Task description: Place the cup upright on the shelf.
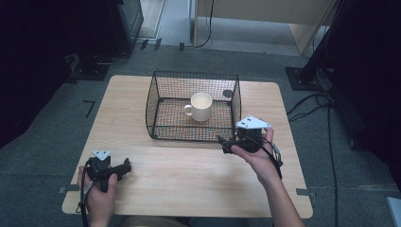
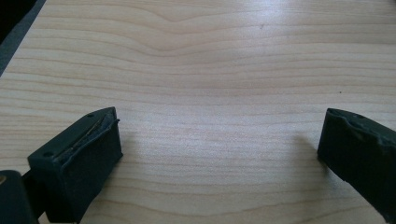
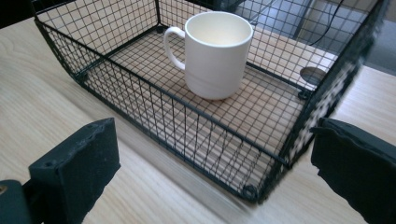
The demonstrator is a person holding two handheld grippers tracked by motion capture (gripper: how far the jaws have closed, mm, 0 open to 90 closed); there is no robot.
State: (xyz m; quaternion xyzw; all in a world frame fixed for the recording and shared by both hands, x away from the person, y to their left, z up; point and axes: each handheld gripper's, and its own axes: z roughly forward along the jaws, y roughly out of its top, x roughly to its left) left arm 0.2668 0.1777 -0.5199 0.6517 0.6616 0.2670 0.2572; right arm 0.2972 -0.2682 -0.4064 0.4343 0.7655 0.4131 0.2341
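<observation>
Reaching for the mug in the basket

Our right gripper (image 1: pixel 226 144), jaws spread, sits at the wire basket's (image 1: pixel 161 132) five o'clock corner; the mug (image 1: pixel 200 107) stands inside. We'd clear the rim before descending. The left gripper (image 1: pixel 124 168) rests spread.

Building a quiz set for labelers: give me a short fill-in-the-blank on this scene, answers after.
1. The white mug stands upright inside the black wire ____.
2. The right gripper hovers just outside the basket, its jaws ____.
3. The left gripper is at the near left of the ____ table, holding nothing.
4. In the high view, the mug's handle points to the ____.

Answers: basket; open; wooden; left
</observation>
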